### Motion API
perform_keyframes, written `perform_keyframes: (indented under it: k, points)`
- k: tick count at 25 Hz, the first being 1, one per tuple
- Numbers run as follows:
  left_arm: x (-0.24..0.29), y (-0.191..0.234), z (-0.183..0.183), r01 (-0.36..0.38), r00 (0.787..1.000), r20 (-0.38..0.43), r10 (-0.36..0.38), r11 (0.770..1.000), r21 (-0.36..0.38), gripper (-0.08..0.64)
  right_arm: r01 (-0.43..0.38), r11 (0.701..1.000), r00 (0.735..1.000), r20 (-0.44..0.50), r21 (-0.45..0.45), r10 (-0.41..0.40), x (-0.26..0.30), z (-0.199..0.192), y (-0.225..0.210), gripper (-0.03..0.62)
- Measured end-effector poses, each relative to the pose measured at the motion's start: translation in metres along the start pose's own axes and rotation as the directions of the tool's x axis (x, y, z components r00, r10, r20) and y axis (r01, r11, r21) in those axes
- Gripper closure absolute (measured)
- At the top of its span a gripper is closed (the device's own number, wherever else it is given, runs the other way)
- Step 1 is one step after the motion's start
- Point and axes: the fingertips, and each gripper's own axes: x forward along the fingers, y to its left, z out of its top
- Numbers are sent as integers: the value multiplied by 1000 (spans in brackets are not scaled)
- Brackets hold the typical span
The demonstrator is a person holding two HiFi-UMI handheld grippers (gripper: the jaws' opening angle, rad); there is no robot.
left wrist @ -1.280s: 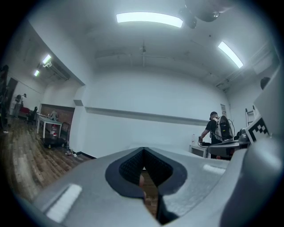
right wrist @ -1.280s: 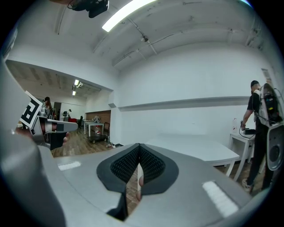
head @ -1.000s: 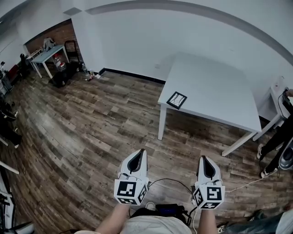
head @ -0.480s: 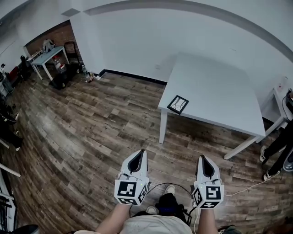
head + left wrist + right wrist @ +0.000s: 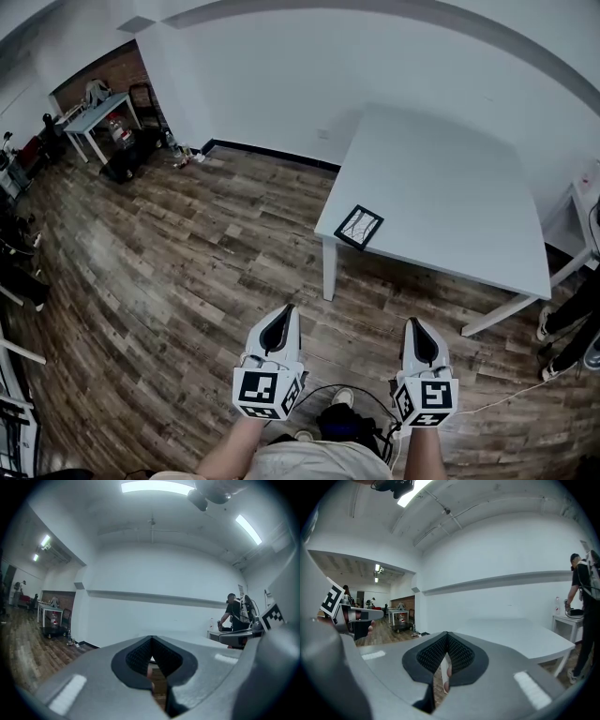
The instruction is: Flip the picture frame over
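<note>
Low on the left side, above the wooden floor [image 5: 169, 262], the left tool [image 5: 286, 311] is clenched on nothing: its own view shows the jaws meeting at the tip, with only floor behind them. From this tool the picture frame [image 5: 359, 227] lies at about one o'clock, well apart. The frame rests flat at the near left corner of the white counter [image 5: 450, 187], just beside the edge. It has a black border around a pale face with dark lines, and this face is turned up. Its sides follow the counter edges, so one corner points toward the person; which side is the longer I cannot say surely. Further right, the right tool [image 5: 419, 330] is clenched too and carries nothing, and from it the frame lies at about eleven o'clock. So the frame sits ahead and between the two tools, perhaps a little nearer to the right one, but the difference is small. Both tools hang over the floor, short of the counter. I judge that either one must first go forward to that corner and then open before any flip can begin.
</note>
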Motion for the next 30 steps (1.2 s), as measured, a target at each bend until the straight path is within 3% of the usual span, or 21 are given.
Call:
perform_keyframes:
  k: [14, 30]
  points:
    - [97, -15, 6, -38, 999, 10, 38, 999, 23, 560, -56, 998, 998, -13, 32, 56, 81, 5, -64, 566]
    - [148, 26, -5, 8, 999, 46, -9, 999, 34, 560, -68, 994, 992, -101, 81, 76, 165, -25, -25, 566]
